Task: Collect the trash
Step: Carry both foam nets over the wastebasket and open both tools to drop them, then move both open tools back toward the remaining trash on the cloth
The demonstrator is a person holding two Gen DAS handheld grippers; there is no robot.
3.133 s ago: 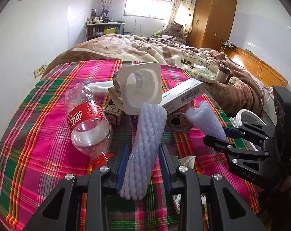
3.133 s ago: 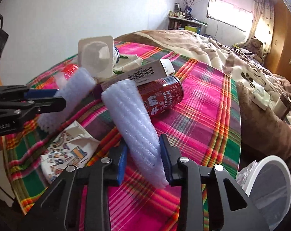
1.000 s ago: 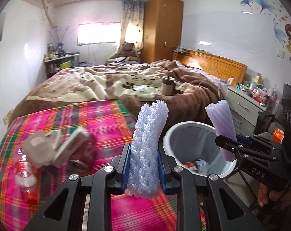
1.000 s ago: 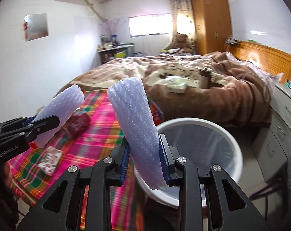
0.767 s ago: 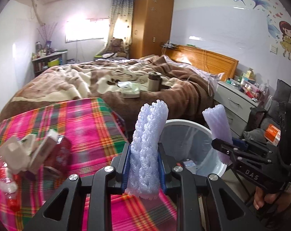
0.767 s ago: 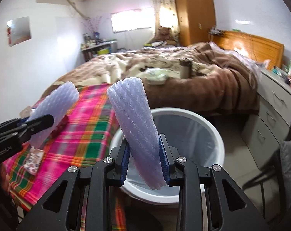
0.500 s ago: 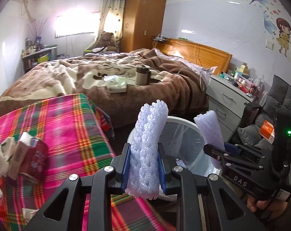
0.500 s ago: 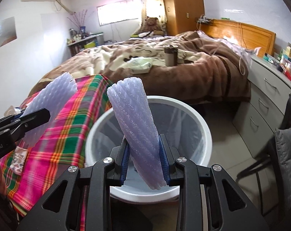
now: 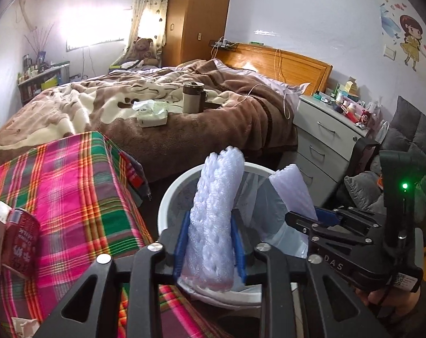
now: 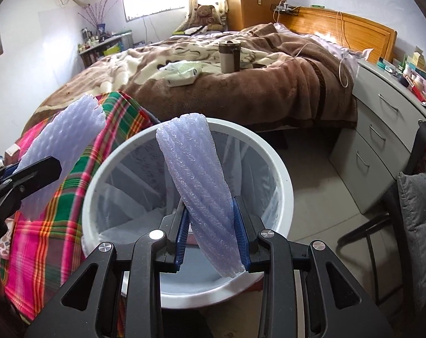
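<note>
Here both foam sleeves hang over the white bin (image 10: 283,186). The left gripper (image 9: 210,242) and right gripper (image 10: 211,232) are opening around the left foam sleeve (image 9: 215,211) and right foam sleeve (image 10: 199,186), long axes toward twelve o'clock, bin mouth directly below.

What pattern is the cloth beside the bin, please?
Pink, green and orange plaid cloth; clearest from the left wrist.
</note>
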